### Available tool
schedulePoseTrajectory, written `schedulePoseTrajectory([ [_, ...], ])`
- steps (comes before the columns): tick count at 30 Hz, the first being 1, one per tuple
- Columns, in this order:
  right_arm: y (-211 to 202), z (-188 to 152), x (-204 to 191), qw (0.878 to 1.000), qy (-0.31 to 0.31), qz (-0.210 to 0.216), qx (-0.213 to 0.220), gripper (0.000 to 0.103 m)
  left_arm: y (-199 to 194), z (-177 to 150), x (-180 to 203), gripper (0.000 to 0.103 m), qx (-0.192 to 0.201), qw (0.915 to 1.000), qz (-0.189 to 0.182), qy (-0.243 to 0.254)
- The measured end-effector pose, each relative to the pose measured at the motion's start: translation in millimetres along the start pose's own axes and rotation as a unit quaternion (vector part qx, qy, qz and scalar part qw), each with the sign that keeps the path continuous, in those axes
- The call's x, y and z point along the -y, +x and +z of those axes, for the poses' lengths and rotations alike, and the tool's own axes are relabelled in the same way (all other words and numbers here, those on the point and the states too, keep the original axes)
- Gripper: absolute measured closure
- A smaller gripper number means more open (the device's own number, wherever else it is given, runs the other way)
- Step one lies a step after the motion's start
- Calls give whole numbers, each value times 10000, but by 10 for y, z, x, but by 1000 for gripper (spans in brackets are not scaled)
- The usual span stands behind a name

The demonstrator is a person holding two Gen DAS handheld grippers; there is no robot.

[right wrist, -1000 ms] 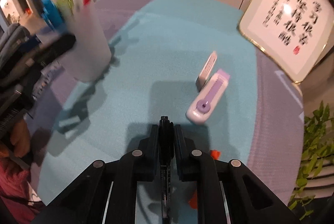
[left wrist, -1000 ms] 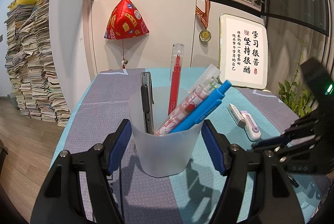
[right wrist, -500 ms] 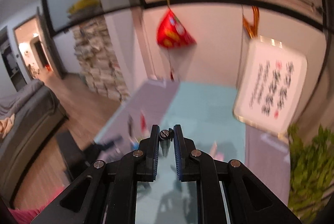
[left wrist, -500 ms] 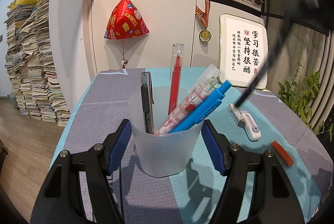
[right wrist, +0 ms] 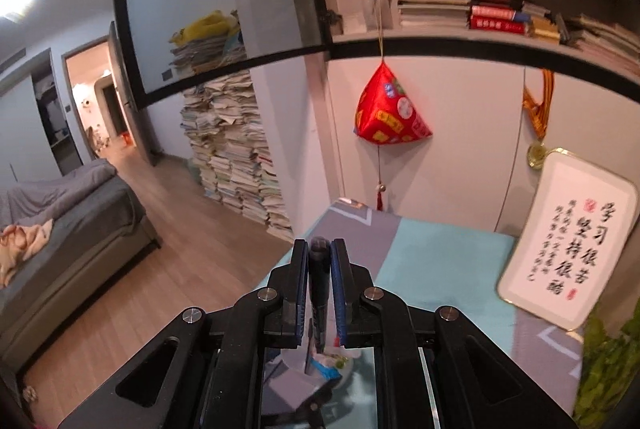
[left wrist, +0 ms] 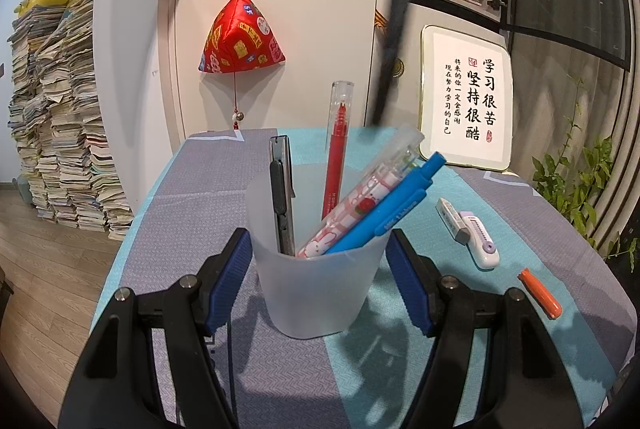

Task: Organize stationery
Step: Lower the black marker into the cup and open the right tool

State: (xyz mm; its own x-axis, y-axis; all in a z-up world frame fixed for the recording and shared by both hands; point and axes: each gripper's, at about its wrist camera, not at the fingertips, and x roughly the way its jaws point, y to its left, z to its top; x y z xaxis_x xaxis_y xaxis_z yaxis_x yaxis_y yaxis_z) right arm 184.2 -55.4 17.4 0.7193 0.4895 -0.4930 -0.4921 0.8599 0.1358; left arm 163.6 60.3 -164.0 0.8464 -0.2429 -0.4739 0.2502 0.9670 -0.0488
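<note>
A translucent white plastic cup [left wrist: 316, 285] is held between the blue pads of the left gripper [left wrist: 318, 277]; both pads are pressed against its sides, and it stands on the table covered with a grey and turquoise cloth [left wrist: 420, 381]. Inside the cup four things are seen: a grey utility knife [left wrist: 281, 197] standing upright at the left, a red pen with a clear cap [left wrist: 337, 149] behind it, a pen with a white patterned barrel and clear top [left wrist: 360, 205] and a blue plastic pen [left wrist: 396, 213], both leaning to the right.

The right gripper [right wrist: 320, 257] is clenched on a dark slim pen [right wrist: 320, 281], which is gripped between the two pads and hangs down from them. In the left wrist view the same dark pen [left wrist: 394, 29] is seen blurred, coming down from the top edge, with its lower tip above the cup and not inside it. In the right wrist view the cup [right wrist: 320, 361] is partly visible below the closed jaws.

On the cloth to the right of the cup, a white eraser in a paper sleeve [left wrist: 452, 219] and a white and lilac correction tape [left wrist: 482, 243] are lying just beside each other, and an orange pen cap [left wrist: 540, 293] is lying nearer to the table edge. A framed white board with black calligraphy [left wrist: 466, 101] is leaned against the cabinet behind the table.
</note>
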Motion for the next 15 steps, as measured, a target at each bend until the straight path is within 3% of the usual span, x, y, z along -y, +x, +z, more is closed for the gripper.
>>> schedulePoseTrajectory([
  [8, 590, -254, 153, 9979, 229, -108, -588, 94, 10, -8, 10, 34, -16, 10000, 1, -13],
  [15, 463, -324, 279, 9976, 313, -167, -592, 94, 11, -6, 9, 34, -19, 10000, 1, -13],
])
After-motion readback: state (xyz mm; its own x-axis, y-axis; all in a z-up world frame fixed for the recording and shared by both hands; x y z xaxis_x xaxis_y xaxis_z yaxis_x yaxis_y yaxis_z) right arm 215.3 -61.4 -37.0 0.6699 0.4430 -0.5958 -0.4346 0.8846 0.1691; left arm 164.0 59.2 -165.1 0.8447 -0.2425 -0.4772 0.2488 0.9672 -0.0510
